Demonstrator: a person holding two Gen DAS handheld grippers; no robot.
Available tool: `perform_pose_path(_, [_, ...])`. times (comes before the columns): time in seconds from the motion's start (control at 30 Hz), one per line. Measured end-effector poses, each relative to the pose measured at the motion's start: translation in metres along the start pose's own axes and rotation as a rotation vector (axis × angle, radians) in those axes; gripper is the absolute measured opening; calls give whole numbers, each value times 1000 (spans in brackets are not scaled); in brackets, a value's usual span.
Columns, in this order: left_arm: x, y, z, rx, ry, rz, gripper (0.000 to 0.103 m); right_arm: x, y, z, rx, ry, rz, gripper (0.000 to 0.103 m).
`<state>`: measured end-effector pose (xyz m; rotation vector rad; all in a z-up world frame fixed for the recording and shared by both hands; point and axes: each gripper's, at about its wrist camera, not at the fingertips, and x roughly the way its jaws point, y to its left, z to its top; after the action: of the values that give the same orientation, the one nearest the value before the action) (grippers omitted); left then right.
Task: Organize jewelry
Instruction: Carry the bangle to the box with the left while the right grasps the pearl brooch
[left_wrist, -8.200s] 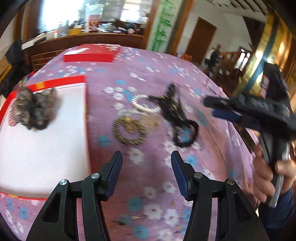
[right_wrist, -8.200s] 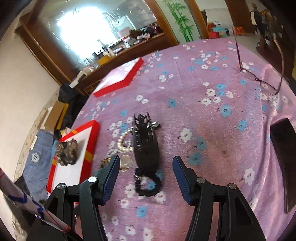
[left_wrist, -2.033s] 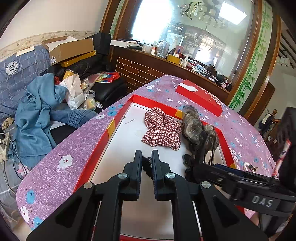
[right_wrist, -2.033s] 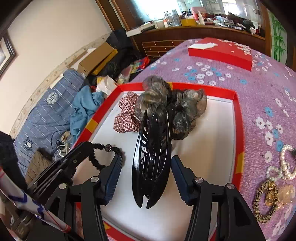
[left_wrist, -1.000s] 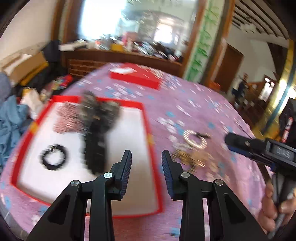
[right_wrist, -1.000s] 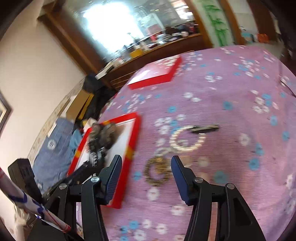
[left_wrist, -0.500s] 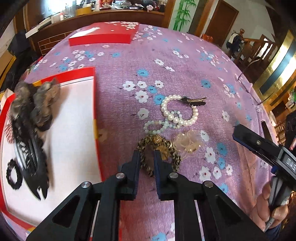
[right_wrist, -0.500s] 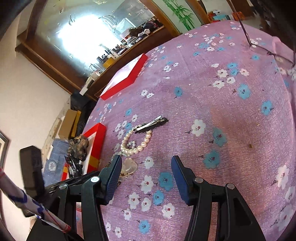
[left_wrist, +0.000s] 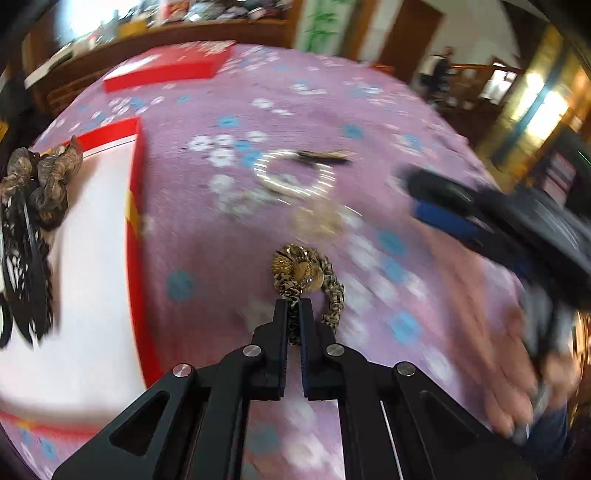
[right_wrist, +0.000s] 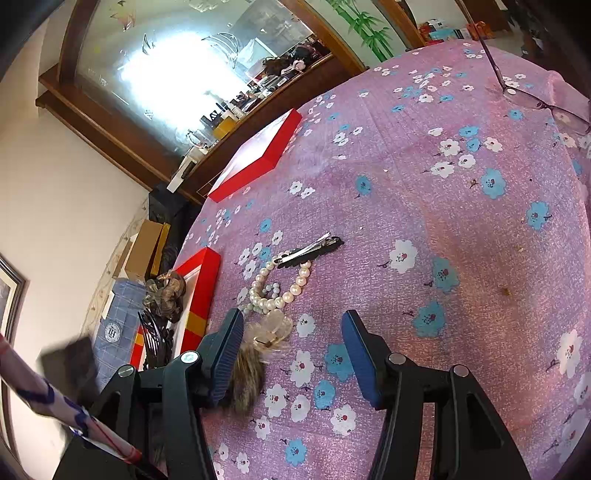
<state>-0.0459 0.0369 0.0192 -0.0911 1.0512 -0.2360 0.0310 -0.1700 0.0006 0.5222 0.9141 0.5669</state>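
Observation:
My left gripper (left_wrist: 293, 305) is shut on the edge of a gold-and-black braided bracelet (left_wrist: 309, 272), which hangs just over the purple flowered cloth (left_wrist: 207, 258). The red tray (left_wrist: 135, 206) with a white floor lies to its left and holds a brown scrunchie (left_wrist: 40, 177) and a black claw clip (left_wrist: 26, 266). My right gripper (right_wrist: 291, 347) stands open and empty above the cloth. Just beyond it lie a pearl bracelet (right_wrist: 280, 286), a black hair clip (right_wrist: 310, 246) and a clear beige hair tie (right_wrist: 271, 328). The bracelet shows as a brown blur (right_wrist: 245, 376) beside the right gripper's left finger.
A shut red box (right_wrist: 258, 158) lies at the far side of the table. A pair of glasses (right_wrist: 535, 99) rests near the far right edge. A hand (left_wrist: 517, 369) holds the right gripper's handle at the right of the left wrist view.
My left gripper has come down from beside the tray onto the gold-and-black bracelet and shut on it. The right gripper swung from the tray to the pearls, then held still.

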Motion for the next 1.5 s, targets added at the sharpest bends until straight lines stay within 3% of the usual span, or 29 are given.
perform_pose_path(0.1, [-30, -16, -23, 38, -57, -76, 5, 0, 1, 0, -3, -2, -2, 60])
perform_pose_path(0.2, [-49, -13, -29, 34, -107, -92, 5, 0, 2, -1, -13, -1, -3, 60])
perform_pose_path(0.3, [-54, -1, -26, 9, -132, -38, 5, -1, 5, -3, -24, -3, -7, 60])
perform_pose_path(0.4, [-62, 6, -30, -5, -142, -60, 5, -5, 10, -8, -48, -2, -14, 60])
perform_pose_path(0.5, [-43, 4, -23, 42, -125, 65, 5, -10, 14, -13, -48, 7, -1, 60])
perform_pose_path(0.57, [-37, 11, -24, -6, -106, 22, 5, -14, 18, -16, -57, 14, -7, 60])
perform_pose_path(0.63, [-46, 13, -25, -8, -136, -6, 5, -20, 24, -23, -93, 27, -13, 60])
perform_pose_path(0.9, [-73, 30, -30, -56, -200, 13, 5, -25, 58, -78, -314, 173, -40, 60])
perform_pose_path(1.0, [-81, 36, -32, -69, -221, 15, 5, -18, 68, -100, -386, 212, -75, 52])
perform_pose_path(1.13, [-85, 38, -35, -73, -235, 13, 5, -7, 78, -114, -457, 221, -131, 52])
perform_pose_path(1.27, [-85, 39, -37, -75, -235, 8, 5, 4, 86, -124, -533, 208, -217, 29])
perform_pose_path(1.43, [-85, 40, -39, -78, -235, 4, 5, 9, 95, -132, -623, 167, -307, 23])
perform_pose_path(1.5, [-85, 41, -39, -78, -235, 2, 5, 6, 93, -131, -609, 155, -296, 23])
